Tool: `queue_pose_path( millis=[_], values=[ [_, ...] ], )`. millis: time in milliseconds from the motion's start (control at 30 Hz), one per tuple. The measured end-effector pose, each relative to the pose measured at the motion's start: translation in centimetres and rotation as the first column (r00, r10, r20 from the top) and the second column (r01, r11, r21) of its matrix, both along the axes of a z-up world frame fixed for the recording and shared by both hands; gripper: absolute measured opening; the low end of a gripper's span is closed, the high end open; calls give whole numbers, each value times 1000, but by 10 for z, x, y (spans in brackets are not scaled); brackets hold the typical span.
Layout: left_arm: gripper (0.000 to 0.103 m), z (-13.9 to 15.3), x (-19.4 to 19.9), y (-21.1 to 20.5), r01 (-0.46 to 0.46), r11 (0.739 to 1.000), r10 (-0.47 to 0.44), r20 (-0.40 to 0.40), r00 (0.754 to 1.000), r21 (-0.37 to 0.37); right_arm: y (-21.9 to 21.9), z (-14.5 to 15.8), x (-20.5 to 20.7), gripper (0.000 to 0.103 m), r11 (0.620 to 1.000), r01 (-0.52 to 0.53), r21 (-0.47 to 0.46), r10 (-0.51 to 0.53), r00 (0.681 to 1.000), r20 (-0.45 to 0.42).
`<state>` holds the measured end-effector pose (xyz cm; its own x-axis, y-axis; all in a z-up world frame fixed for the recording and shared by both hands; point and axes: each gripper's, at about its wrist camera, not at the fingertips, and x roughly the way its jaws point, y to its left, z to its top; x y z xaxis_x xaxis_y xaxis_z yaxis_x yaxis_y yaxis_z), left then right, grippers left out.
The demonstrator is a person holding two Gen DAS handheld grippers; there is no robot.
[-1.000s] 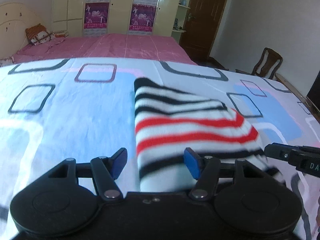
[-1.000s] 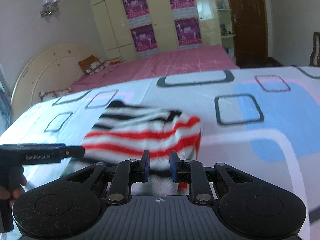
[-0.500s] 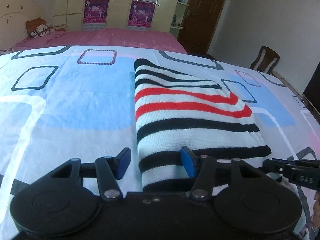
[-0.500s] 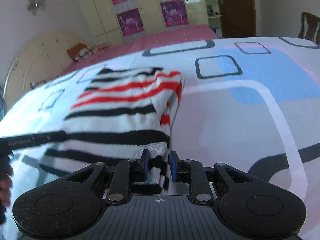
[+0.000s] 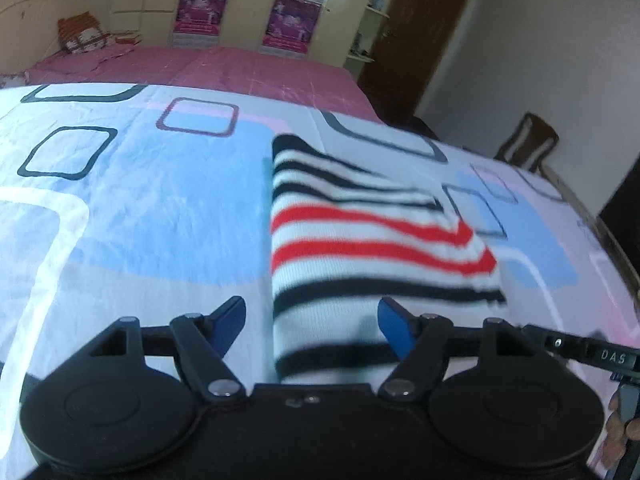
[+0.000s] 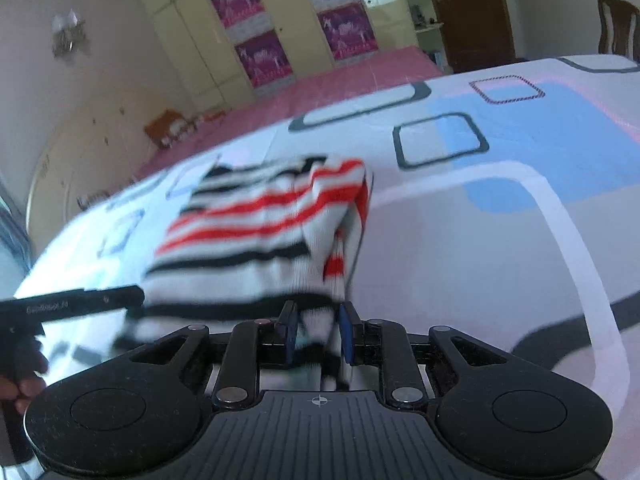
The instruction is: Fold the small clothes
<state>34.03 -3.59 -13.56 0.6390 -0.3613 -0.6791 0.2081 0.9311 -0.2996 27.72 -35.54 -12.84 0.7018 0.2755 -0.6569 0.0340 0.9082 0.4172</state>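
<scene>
Striped knit garment lies folded on the patterned bedsheet. Left tongs have just spread apart and now straddle its near left edge without pressing it: released. Right tongs remain clamped on its near right corner; that release is pending

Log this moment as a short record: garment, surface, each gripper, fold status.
garment: striped sweater, white with black and red stripes, folded into a compact stack
surface: patterned bedsheet, pale with blue patches and dark square outlines
left gripper: jaws have just been opening; they stand wide on either side of the sweater's near edge, pads not pressing it
right gripper: narrow, closed on the sweater's near right corner
fold status: sweater lies flat except the corner that the right gripper holds
background: pink bed, wooden chair
</scene>
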Motion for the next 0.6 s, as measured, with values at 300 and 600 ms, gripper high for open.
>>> queue_pose_path(
  millis=[300, 600],
  values=[
    [80, -24, 41, 0, -8, 992, -9, -130, 991, -129, -11, -11, 56, 69, 993, 12, 115, -9, 1000, -28],
    [71, -43, 60, -2, 6, 971, -49, -179, 983, -238, -20, -45, 83, 65, 973, -12, 230, 24, 998, -49]
  ],
)
